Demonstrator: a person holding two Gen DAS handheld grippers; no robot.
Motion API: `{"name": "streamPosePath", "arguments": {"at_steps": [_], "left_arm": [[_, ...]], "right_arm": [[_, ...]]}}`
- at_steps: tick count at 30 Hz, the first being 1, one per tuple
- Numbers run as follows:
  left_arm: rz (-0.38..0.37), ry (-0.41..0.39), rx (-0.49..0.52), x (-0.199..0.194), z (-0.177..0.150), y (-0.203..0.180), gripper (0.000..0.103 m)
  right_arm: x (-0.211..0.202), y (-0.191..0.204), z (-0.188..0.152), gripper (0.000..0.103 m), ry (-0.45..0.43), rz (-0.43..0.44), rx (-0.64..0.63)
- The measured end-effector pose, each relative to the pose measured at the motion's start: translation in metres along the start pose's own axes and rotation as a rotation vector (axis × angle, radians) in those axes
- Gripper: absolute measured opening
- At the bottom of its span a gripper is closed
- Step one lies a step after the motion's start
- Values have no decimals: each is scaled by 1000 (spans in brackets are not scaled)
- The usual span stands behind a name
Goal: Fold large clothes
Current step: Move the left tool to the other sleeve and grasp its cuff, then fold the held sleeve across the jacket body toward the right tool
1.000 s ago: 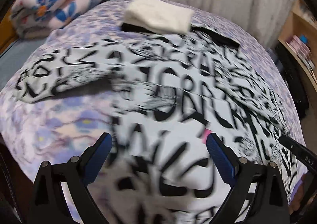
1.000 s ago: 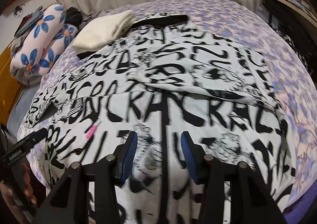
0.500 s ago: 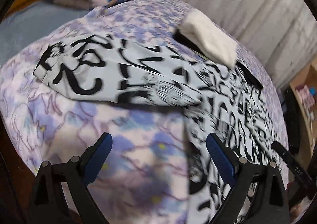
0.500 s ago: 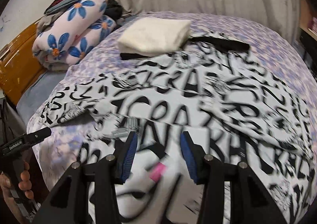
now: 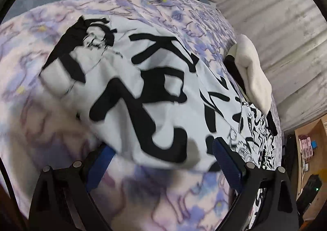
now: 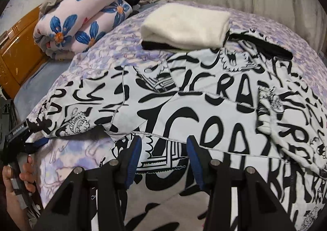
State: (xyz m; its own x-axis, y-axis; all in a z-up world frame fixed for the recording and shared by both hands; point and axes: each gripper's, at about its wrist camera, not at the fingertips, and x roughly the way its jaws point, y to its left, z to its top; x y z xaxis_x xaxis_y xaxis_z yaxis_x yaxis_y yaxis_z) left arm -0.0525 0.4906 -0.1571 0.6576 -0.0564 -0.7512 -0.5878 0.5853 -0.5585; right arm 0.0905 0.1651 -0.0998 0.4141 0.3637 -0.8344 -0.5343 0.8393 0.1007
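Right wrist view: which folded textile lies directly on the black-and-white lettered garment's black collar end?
The cream folded towel, lying on a black layer at the garment's far edge. The blue-flowered pink rolled blanket sits apart, off to the left.

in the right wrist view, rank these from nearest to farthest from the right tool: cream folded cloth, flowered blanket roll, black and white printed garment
1. The black and white printed garment, right under the right tool and spread ahead of it.
2. The cream folded cloth, farther up the bed, just beyond the garment's far edge.
3. The flowered blanket roll, far left, past the bedspread's edge.

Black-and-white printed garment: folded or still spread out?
Spread. The printed garment lies open across the bed, one sleeve stretched sideways.
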Motion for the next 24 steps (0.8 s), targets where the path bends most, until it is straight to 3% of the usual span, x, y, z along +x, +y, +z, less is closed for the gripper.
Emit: {"name": "streamPosePath", "arguments": {"at_steps": [3, 5, 7, 8, 9, 12, 15, 20, 24], "left_arm": [[1, -14, 29, 7, 9, -1, 91], [41, -24, 84, 11, 14, -4, 63], [47, -10, 143, 12, 22, -6, 15], [9, 7, 149, 12, 25, -8, 9], [16, -2, 170, 8, 26, -14, 8], [153, -95, 377, -10, 19, -59, 6], [178, -185, 574, -32, 0, -119, 6], [99, -306, 830, -58, -47, -228, 6], [-40, -306, 974, -57, -95, -309, 7]], "right_arm": [[14, 2, -2, 46, 33, -4, 6], [19, 0, -4, 46, 47, -4, 16], [22, -4, -8, 46, 57, -6, 33], [24, -5, -9, 46, 62, -6, 39], [26, -8, -11, 46, 71, -7, 48], [29, -18, -15, 46, 88, -15, 76], [26, -32, -18, 46, 88, -12, 121], [5, -58, -21, 46, 48, -12, 176], [-25, -94, -25, 46, -18, -30, 245]]}}
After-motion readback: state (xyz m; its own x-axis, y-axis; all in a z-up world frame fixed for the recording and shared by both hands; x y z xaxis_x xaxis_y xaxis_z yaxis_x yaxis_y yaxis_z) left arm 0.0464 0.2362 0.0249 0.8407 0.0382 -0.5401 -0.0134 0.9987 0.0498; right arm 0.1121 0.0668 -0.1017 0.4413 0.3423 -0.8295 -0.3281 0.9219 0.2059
